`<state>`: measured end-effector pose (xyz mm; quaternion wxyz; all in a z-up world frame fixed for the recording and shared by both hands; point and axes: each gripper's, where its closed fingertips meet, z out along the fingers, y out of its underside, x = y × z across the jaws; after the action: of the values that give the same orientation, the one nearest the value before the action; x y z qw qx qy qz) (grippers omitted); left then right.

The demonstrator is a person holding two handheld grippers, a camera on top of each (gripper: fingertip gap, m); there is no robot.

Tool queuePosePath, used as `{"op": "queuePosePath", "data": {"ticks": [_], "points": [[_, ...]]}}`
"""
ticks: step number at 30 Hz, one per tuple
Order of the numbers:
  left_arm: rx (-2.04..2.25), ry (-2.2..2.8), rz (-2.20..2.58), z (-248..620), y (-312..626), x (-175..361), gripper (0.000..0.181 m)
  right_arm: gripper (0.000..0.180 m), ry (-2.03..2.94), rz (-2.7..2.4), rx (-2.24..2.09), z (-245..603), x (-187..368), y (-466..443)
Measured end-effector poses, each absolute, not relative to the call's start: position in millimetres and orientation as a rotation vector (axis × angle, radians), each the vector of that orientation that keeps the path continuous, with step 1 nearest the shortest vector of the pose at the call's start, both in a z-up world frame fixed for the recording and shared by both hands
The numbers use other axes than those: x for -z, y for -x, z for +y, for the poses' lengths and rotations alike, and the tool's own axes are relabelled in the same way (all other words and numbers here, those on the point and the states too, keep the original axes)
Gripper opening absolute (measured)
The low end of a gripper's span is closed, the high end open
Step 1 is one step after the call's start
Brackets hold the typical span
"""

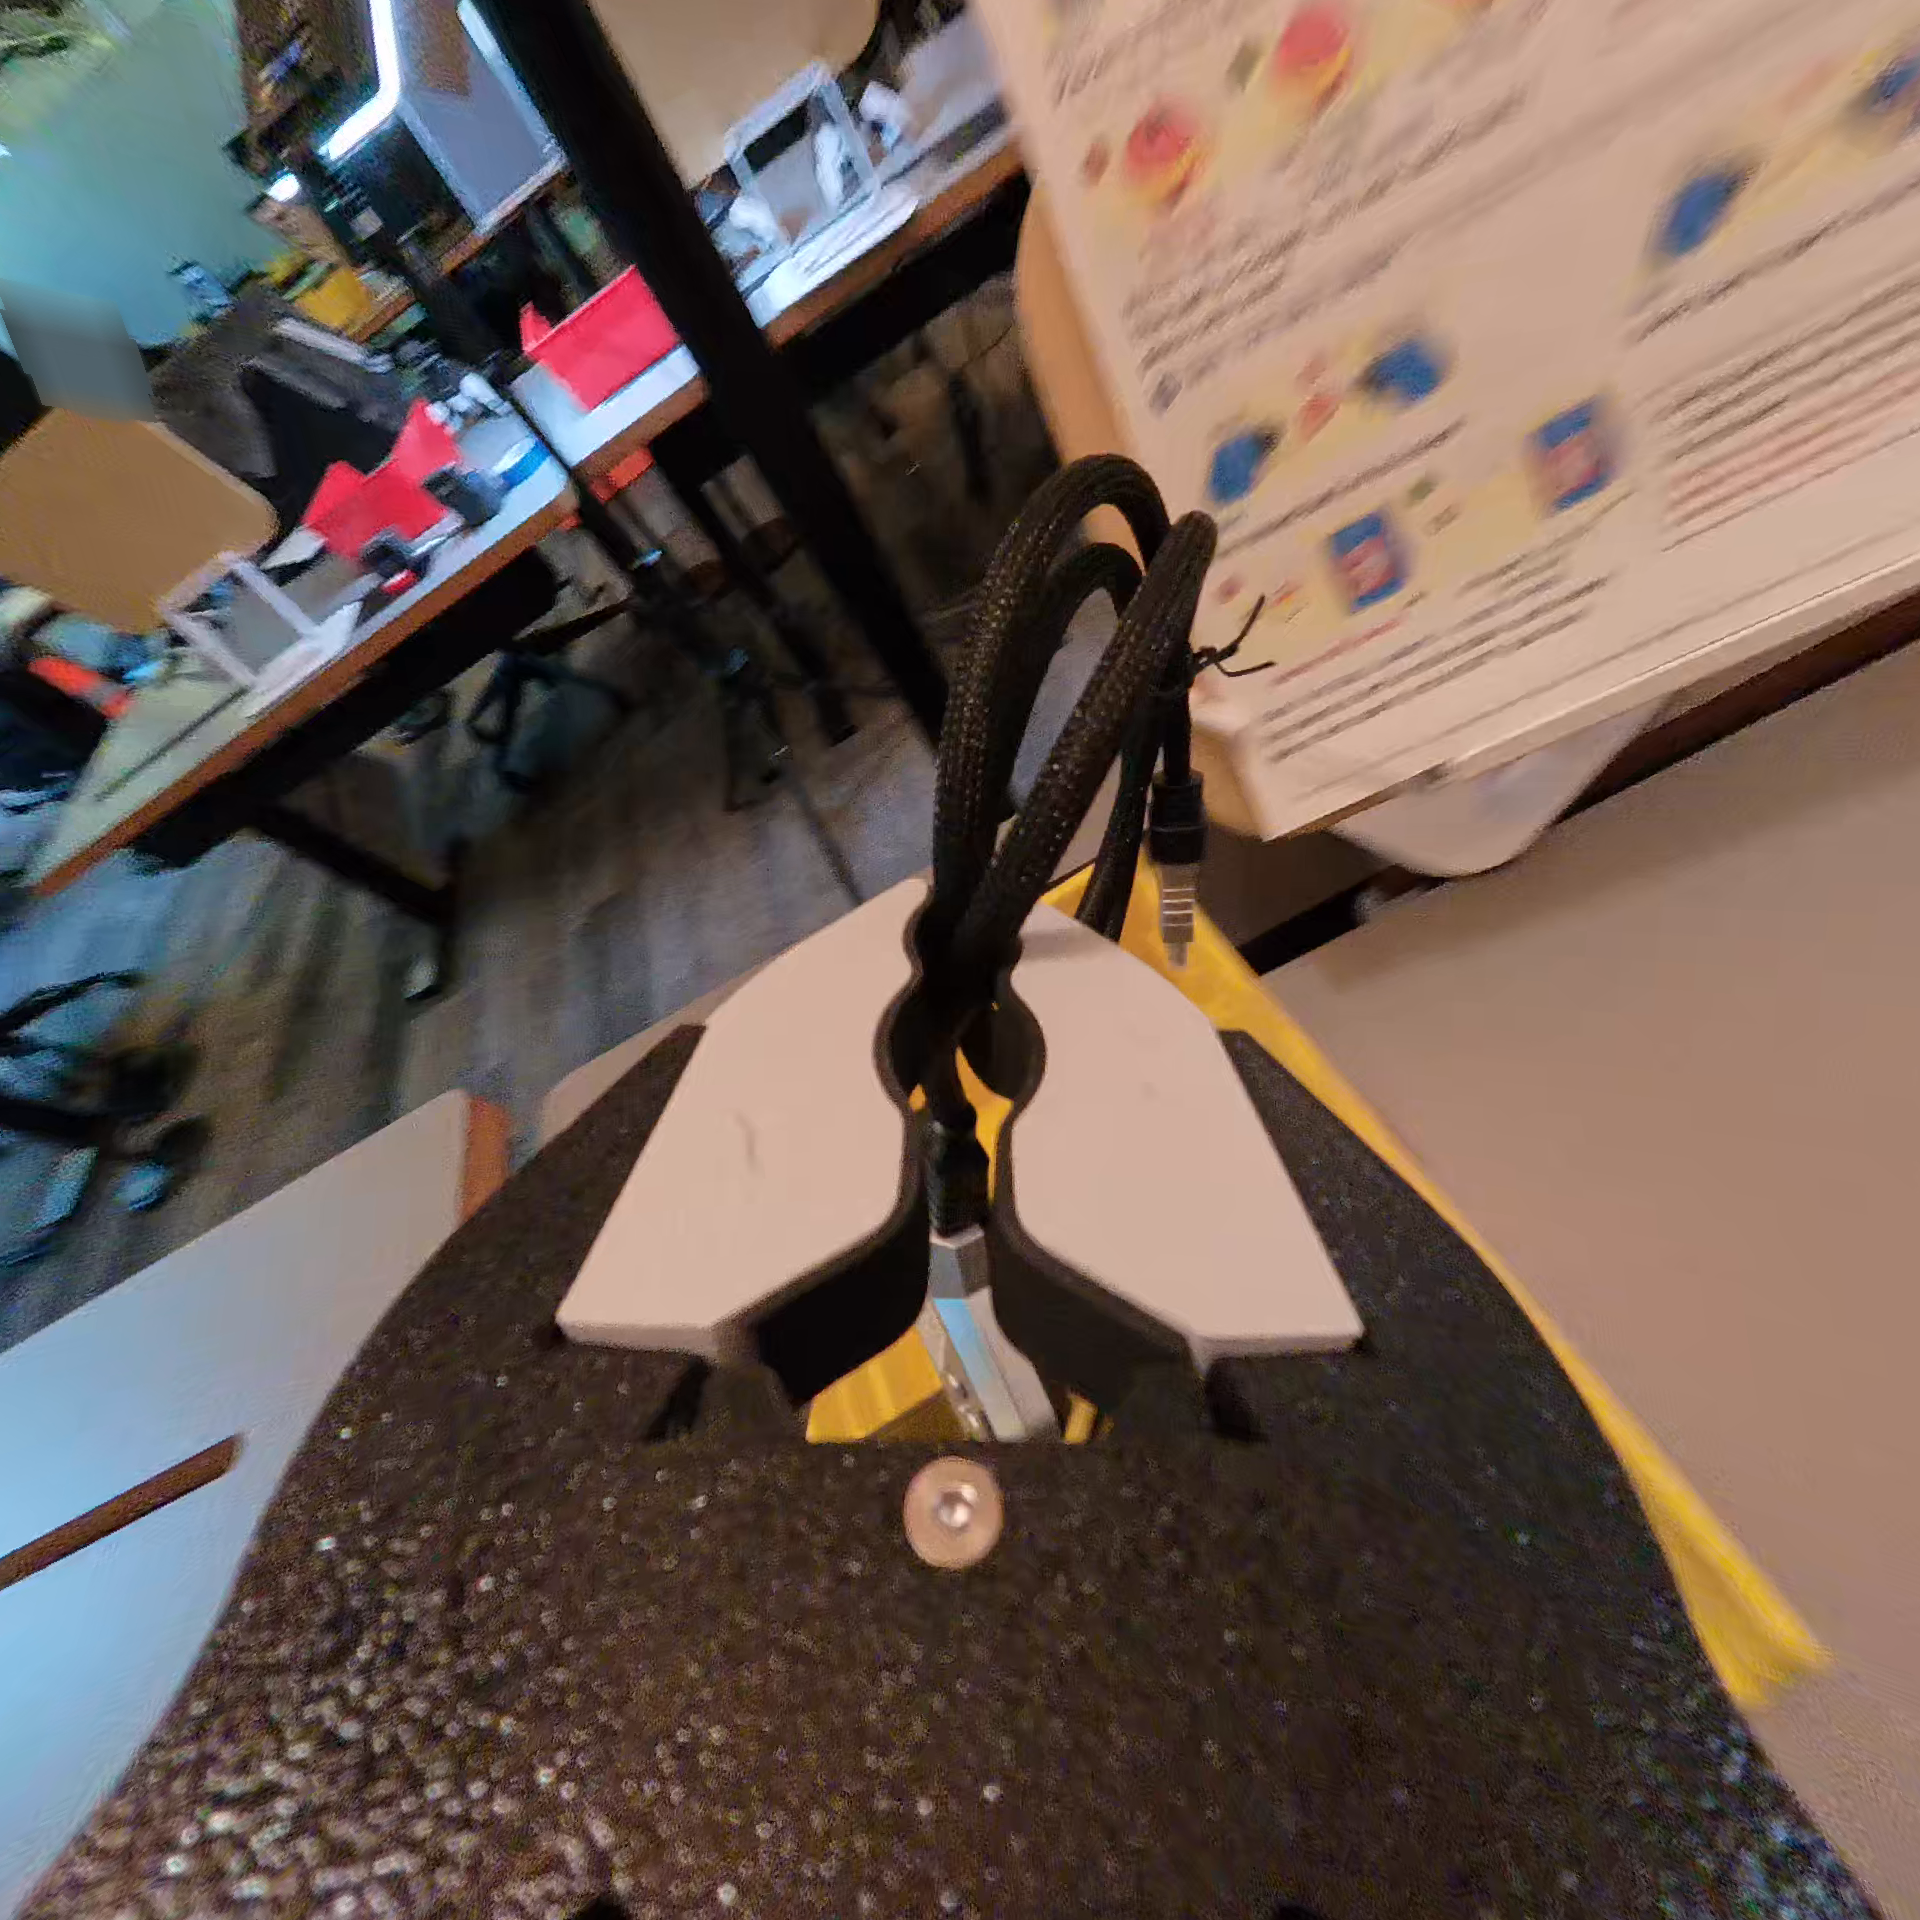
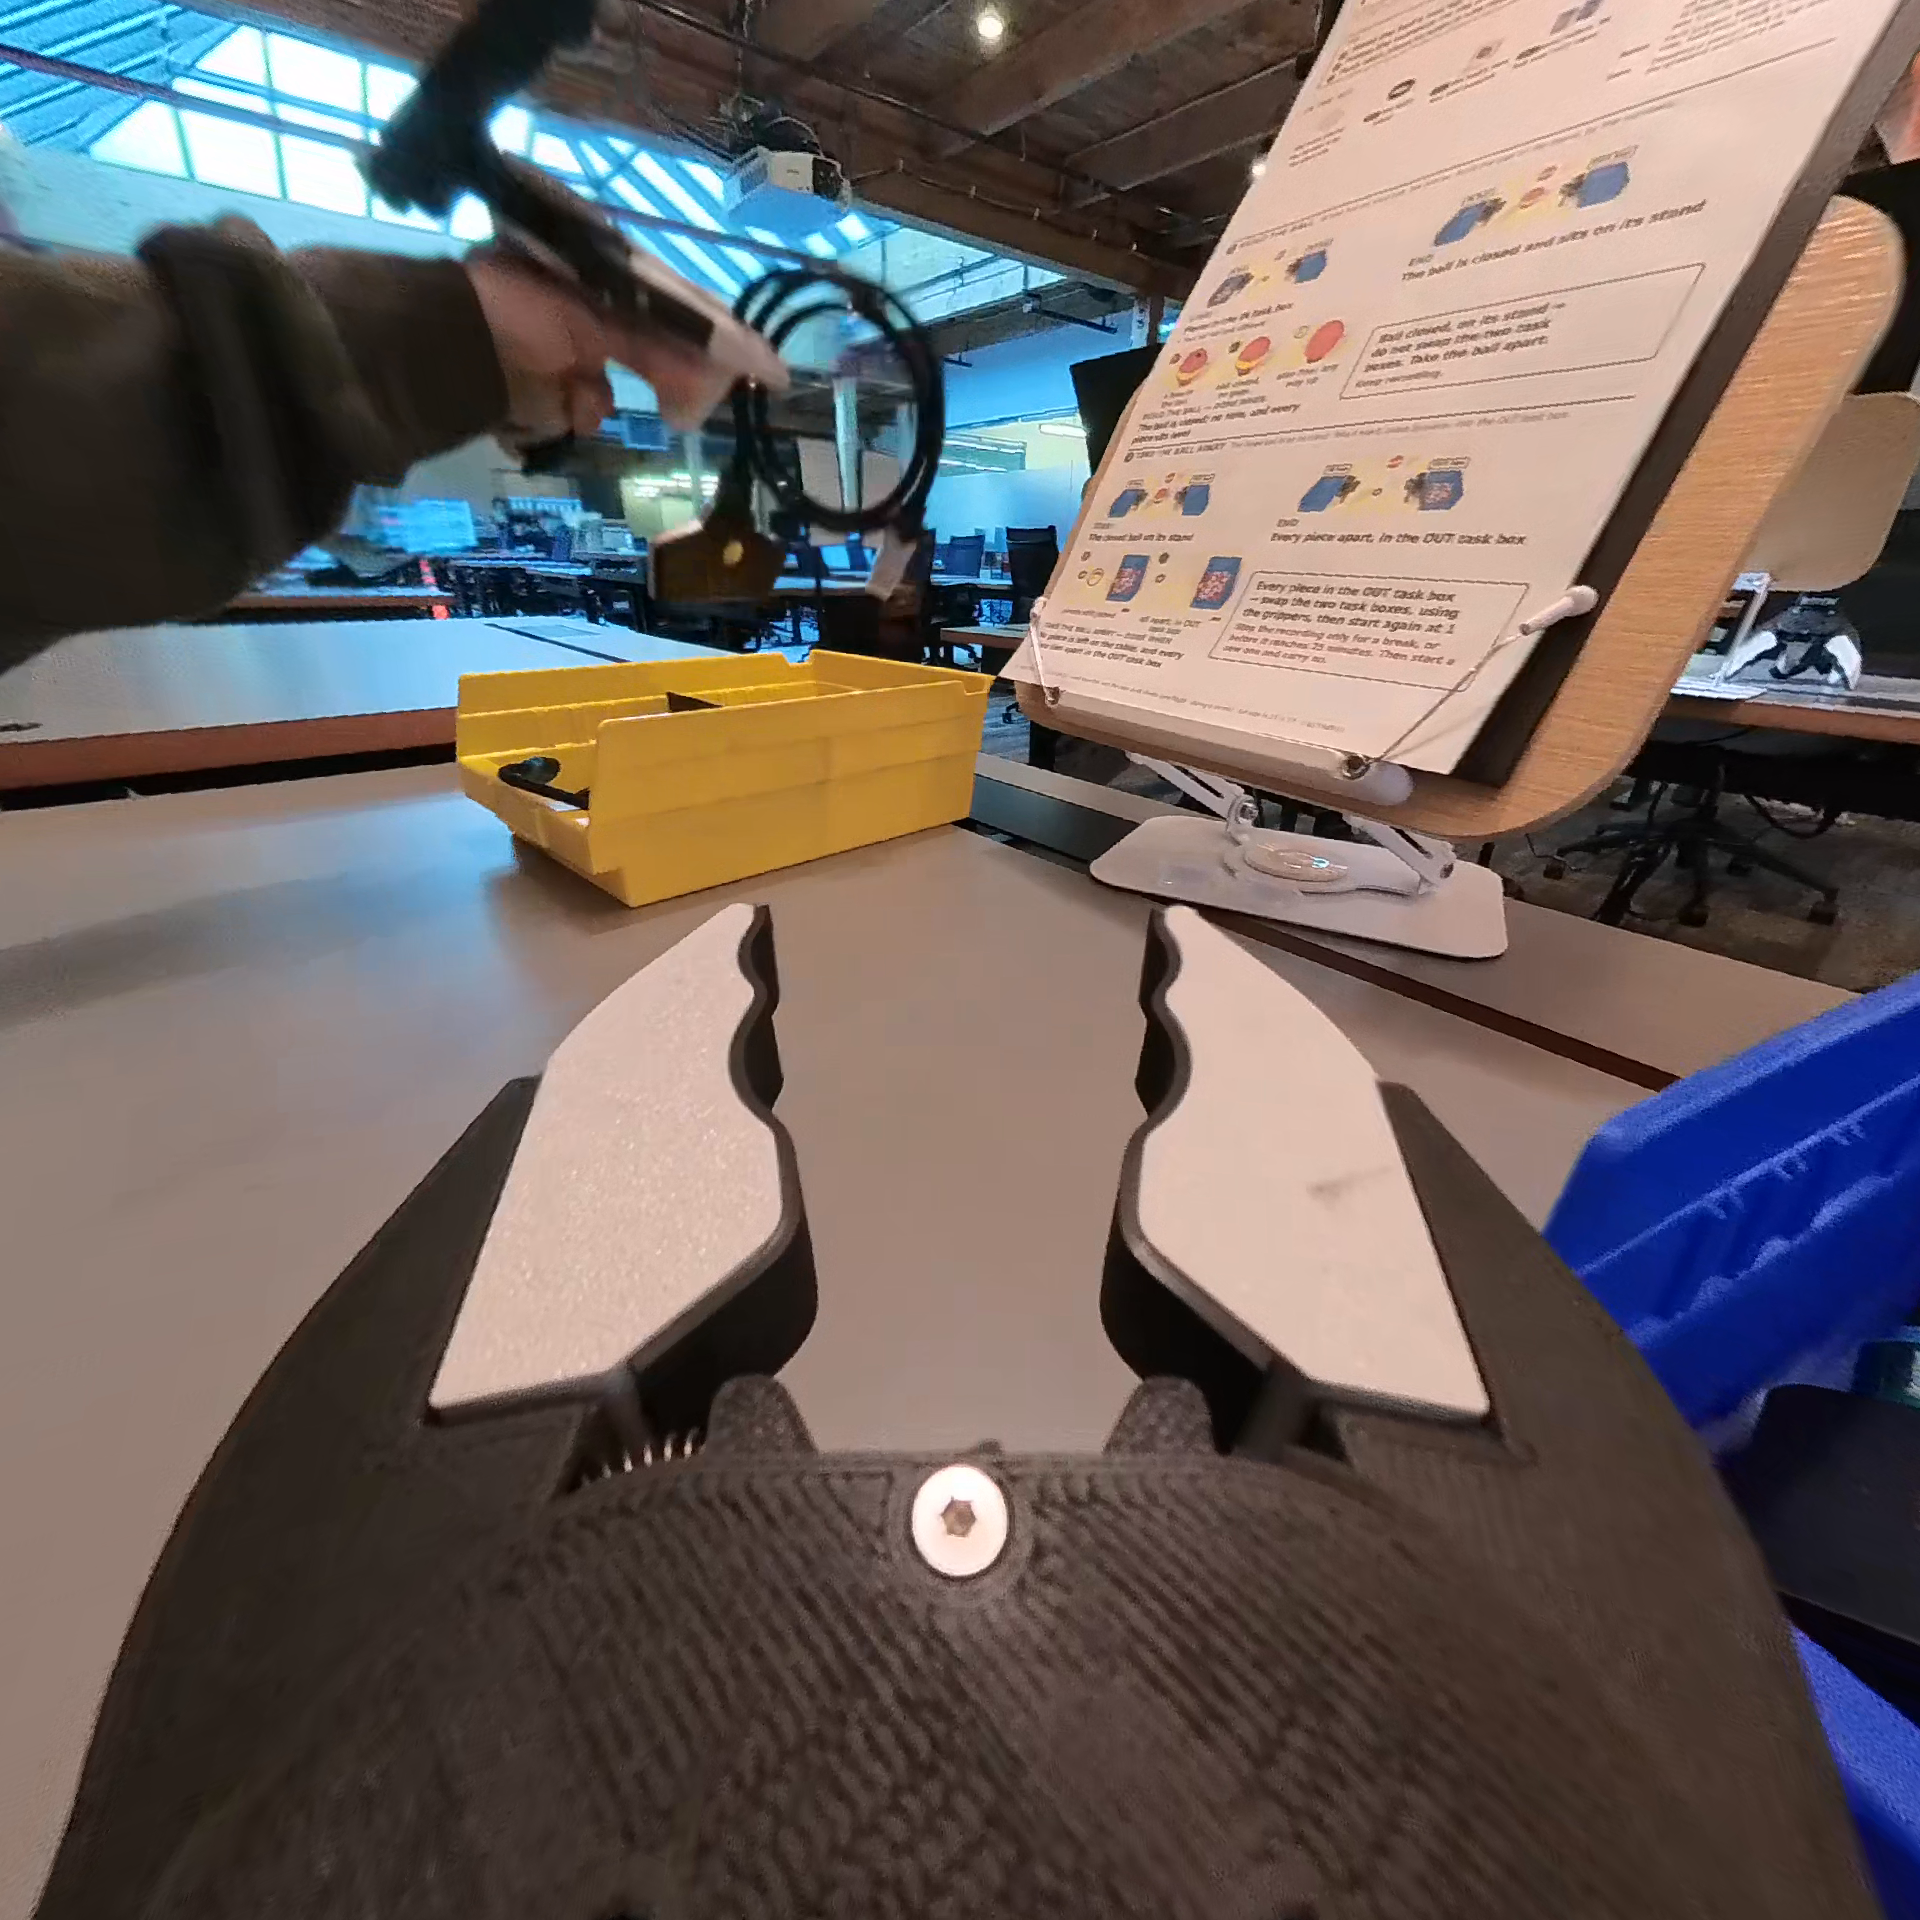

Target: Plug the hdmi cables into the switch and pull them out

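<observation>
The left gripper [image 1: 956, 1049] is clenching a coiled black cable [image 1: 1049, 665], its jaws pinched together around the strands near one metal plug [image 1: 961, 1288] that sits deep between the fingers. The loops are rising toward twelve o'clock in the left wrist view, and a second plug [image 1: 1174, 862] is dangling at about one o'clock from the coil. Yellow of the bin [image 1: 1226, 977] is showing just beneath and behind the fingers.

From the right wrist view, that same gripper is being held up in the air at about eleven o'clock by a hand [image 2: 551, 343] in a dark sleeve [image 2: 208, 416], with the cable [image 2: 852, 405] hanging as a loop and a flat dark piece [image 2: 717, 561] swinging below it; it is too blurred to tell what that piece is. All of this is hanging above the bin [image 2: 790, 769], which is sitting on the bench [image 2: 260, 987] at twelve o'clock.

The right gripper [image 2: 956, 925] is lying released, its jaws standing wide apart with bare bench between them, grasping nothing. A stand [image 2: 1299, 894] carrying a printed sheet [image 2: 1455, 364] is leaning at about two o'clock, and a blue bin [image 2: 1766, 1195] is crowding in at three o'clock.
</observation>
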<state>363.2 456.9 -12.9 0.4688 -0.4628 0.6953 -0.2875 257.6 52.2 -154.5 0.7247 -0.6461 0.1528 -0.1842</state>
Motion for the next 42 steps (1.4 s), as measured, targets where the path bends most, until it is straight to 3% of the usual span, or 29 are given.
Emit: {"op": "queuePosePath", "data": {"ticks": [1,9,19,23,25,34,39,42], "points": [[0.784,1.138,1.727,441,-354,3,0.006,0.068,1.434,0.315,0.399,54,155,-255],[1.367,1.062,2.067,275,-255,-20,0.006,0.077,1.471,0.139,0.143,84,157,-213],[1.872,0.392,2.434,113,-127,-6,0.006,0.08,1.261,-0.062,-0.102,106,119,-151],[1.9,0.348,2.494,93,-117,12,0.006,0.06,1.213,-0.175,-0.182,109,114,-125],[1.901,0.358,2.505,90,-120,17,0.006,0.024,1.228,-0.219,-0.181,112,118,-121],[1.914,0.453,2.39,99,-161,20,0.009,0.02,1.267,-0.146,-0.296,116,121,-127],[1.798,0.696,2.344,114,-195,36,0.076,0.02,1.165,0.01,-0.387,112,114,-144],[1.823,0.776,2.274,132,-193,49,0.089,0.02,1.09,0.152,-0.455,111,116,-156]]}}
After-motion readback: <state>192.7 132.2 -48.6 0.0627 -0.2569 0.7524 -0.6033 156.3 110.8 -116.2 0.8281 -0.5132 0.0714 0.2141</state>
